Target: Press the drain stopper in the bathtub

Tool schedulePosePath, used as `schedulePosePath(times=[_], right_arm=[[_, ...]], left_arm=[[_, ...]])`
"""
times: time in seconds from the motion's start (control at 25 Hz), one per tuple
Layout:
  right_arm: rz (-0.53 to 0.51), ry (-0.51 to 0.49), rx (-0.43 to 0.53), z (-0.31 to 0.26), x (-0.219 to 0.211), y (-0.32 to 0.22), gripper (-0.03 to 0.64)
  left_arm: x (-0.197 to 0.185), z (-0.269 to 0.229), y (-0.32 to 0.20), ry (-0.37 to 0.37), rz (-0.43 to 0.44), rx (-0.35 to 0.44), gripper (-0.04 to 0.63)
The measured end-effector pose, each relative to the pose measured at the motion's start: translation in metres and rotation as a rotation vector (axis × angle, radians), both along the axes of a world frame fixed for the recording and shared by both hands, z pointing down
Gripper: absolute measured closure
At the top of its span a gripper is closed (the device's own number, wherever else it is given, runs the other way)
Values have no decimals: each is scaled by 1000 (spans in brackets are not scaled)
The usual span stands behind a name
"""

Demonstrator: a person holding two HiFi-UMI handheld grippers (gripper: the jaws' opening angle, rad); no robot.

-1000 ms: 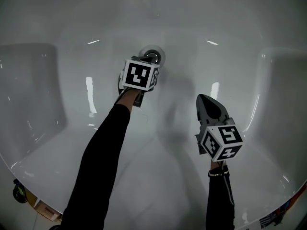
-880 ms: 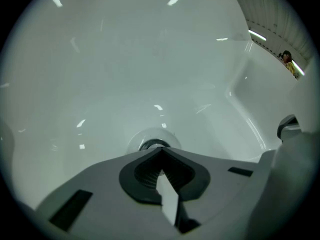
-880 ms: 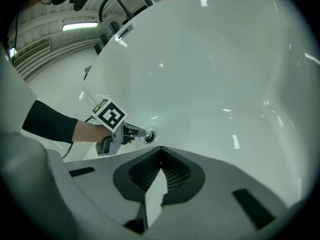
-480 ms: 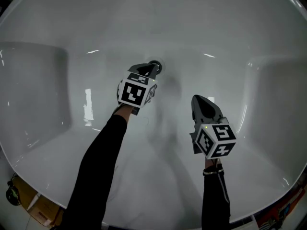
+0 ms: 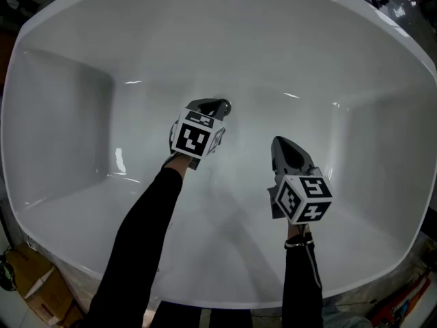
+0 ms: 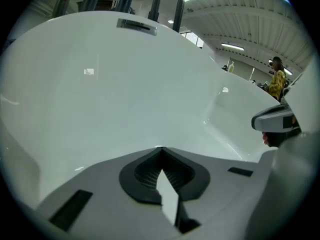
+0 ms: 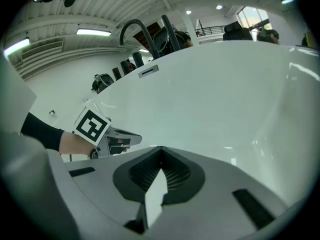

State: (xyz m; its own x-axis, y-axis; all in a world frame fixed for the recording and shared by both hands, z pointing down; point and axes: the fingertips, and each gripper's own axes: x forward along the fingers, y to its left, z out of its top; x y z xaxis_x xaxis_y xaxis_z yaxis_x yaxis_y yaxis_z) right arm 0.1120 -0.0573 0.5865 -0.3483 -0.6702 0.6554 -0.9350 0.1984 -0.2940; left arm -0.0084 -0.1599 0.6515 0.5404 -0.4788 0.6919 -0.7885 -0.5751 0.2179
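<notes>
The drain stopper (image 5: 226, 105) lies just at two o'clock of the closed, empty left gripper (image 6: 160, 151). The right gripper (image 7: 160, 149), likewise closed and empty, hangs at five o'clock. A centred, vertical push should work best.

We see our grey right gripper (image 7: 160, 150) with its jaws pressed together inside the big white bathtub (image 7: 220, 94). The left gripper (image 7: 134, 138) is near.

Glossy smooth bathtub (image 5: 75, 128) (bright glints), shiny metal drain stopper (image 5: 224, 105), matt cloth sleeve (image 5: 136, 251)
</notes>
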Motion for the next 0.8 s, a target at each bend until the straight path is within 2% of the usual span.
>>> schedulePosePath(times=[0.48, 0.8], right_arm=[[13, -1, 69, -104, -2, 8, 615], [5, -5, 103, -165, -10, 23, 615]], left_arm=[[9, -106, 15, 35, 0, 37, 594], [-1, -179, 36, 60, -30, 81, 594]])
